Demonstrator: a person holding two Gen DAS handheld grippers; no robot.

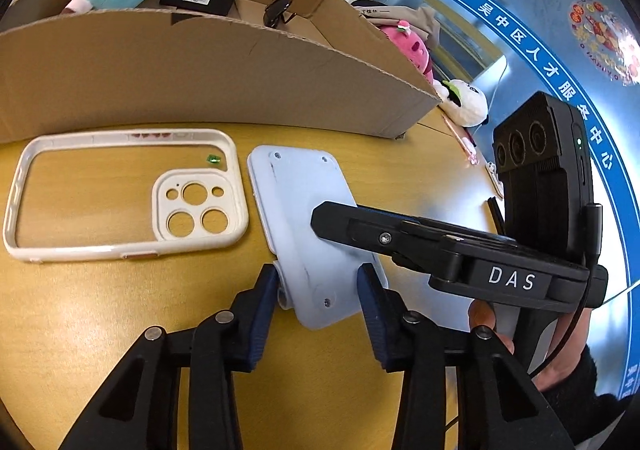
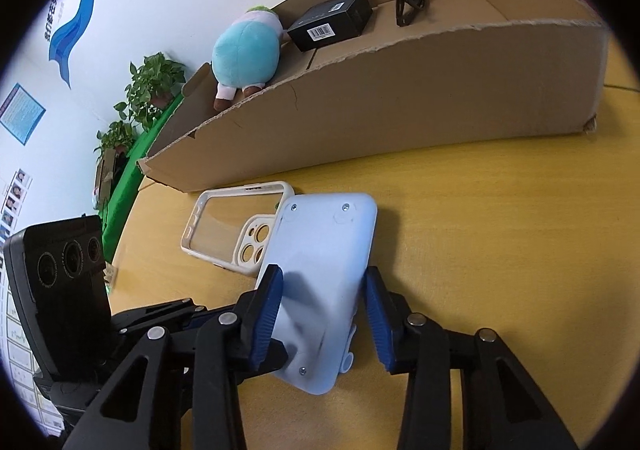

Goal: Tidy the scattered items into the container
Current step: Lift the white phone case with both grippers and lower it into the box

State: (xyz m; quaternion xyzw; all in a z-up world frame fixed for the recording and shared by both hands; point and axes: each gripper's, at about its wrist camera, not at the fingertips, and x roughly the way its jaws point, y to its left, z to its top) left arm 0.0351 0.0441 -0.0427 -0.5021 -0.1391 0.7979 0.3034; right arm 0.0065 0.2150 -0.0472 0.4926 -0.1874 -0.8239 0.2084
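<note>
A light blue phone-shaped plate (image 1: 304, 202) lies on the yellow table, just right of a cream phone case (image 1: 120, 248). My left gripper (image 1: 320, 290) has its blue pads against both long edges at the plate's near end. From the right, my right gripper (image 1: 324, 222) reaches across the plate's middle. In the right wrist view the plate (image 2: 324, 250) sits between the right gripper's (image 2: 322, 298) pads, which touch its sides. The case (image 2: 192, 234) is behind it. The cardboard box (image 1: 200, 70) stands open just beyond.
Inside the box (image 2: 400, 110) are a teal plush (image 2: 244, 50), a black carton (image 2: 332, 26) and black sunglasses (image 2: 408, 2). A pink plush (image 1: 408, 46), a white plush (image 1: 468, 106) and a pink pen (image 1: 464, 140) lie past the box's right end. A person's hand (image 1: 484, 318) holds the right gripper.
</note>
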